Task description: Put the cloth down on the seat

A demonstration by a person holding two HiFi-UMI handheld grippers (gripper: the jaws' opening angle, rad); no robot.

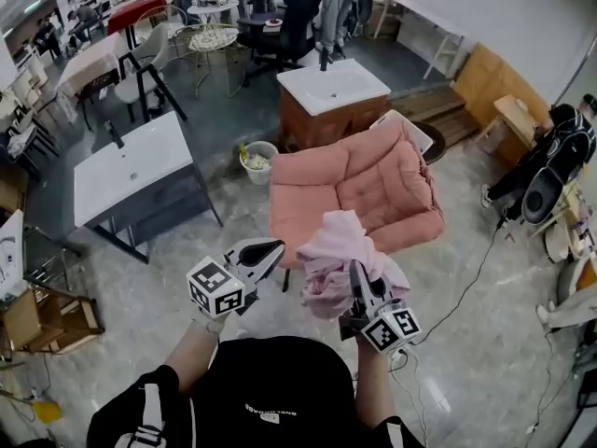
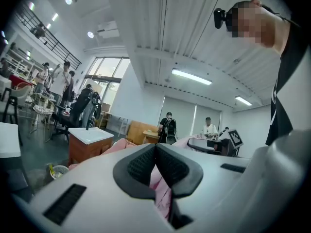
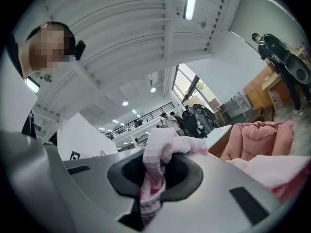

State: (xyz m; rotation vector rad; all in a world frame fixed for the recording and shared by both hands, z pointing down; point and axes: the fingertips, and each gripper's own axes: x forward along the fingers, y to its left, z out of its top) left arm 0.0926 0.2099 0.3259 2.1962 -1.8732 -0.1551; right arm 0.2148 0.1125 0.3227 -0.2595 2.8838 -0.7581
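Above the near edge of the one pink armchair [image 1: 373, 189], my right gripper [image 1: 357, 273] is clenched on the single cloth [image 1: 331, 245]; my left gripper [image 1: 276, 248], jaws together, hovers just left of it.

Bright and even throughout, lit from above by long ceiling strips [image 2: 191, 76] and round spots [image 2: 68, 0], with daylight added through tall windows [image 2: 104, 74] at the far end. Only soft, short shadows, under the armchair [image 1: 354, 185] and the white sink units [image 1: 131, 171]. Faint sheen on the grey floor [image 1: 448, 278]. Mild bloom around the strips in the right gripper view. Pale cloth [image 1: 340, 259] close to washed out on its top folds. Heavy fisheye bending in all three views, with black corners in both gripper views. Sharp at middle distance, soft in the extreme foreground. Mosaic patches laid over faces.
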